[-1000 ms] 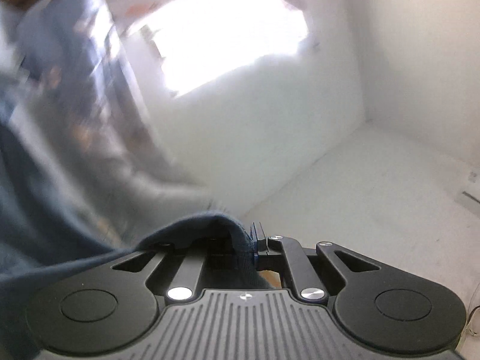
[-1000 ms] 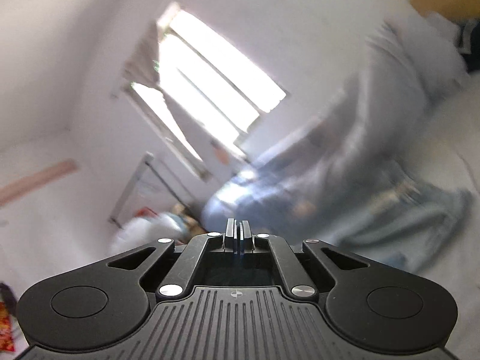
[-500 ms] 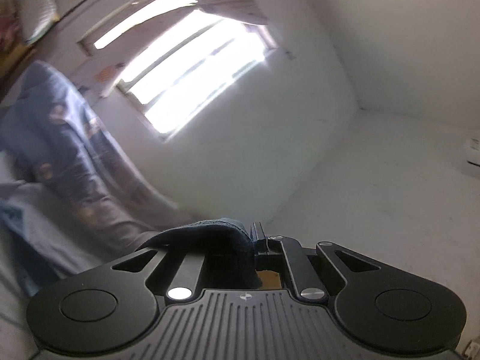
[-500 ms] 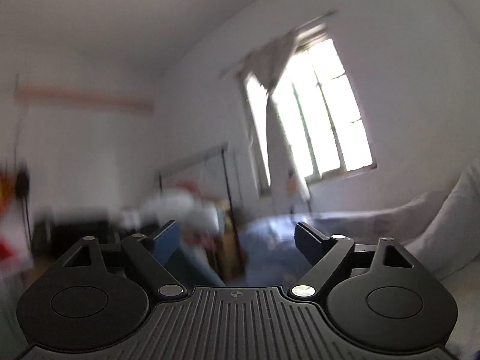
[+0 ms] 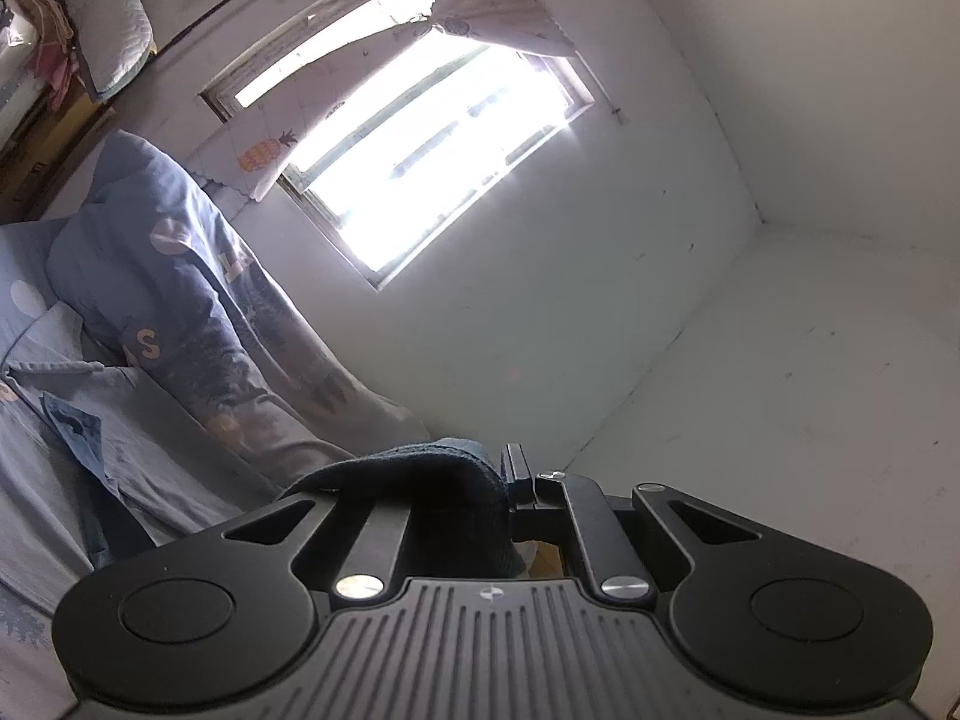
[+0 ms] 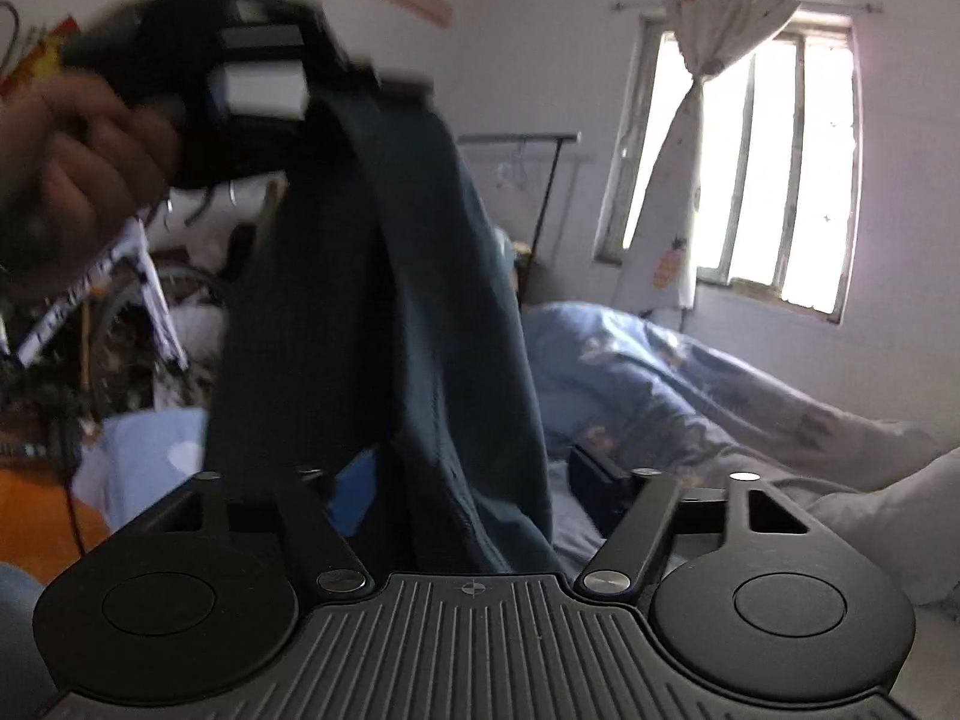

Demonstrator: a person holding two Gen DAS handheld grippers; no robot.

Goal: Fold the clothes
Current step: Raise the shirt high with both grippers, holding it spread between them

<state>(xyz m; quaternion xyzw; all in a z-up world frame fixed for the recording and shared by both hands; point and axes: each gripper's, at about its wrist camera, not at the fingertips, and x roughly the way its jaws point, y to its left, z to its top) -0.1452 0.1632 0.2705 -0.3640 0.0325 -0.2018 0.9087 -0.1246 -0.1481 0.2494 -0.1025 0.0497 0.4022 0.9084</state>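
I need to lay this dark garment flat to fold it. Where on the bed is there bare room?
Free: the pale blue sheet between the hanging dark garment and the rumpled quilt. Crowded: a light blue shirt lies beside the quilt; clutter fills the room behind the left gripper. The right gripper is open.

This is a bedroom in a home, lived-in and rather cluttered. A rumpled blue duvet (image 6: 648,372) with printed letters lies heaped on a bed (image 6: 570,510) below a barred window (image 6: 774,162), where a light curtain (image 6: 690,138) with a pineapple print is tied back against plain white walls (image 5: 600,276). Past the far edge of the bed stand a clothes rail (image 6: 540,180) with hangers, a bicycle (image 6: 144,294) and piled household things, and in the left wrist view folded quilts (image 5: 102,18) are stacked up high.
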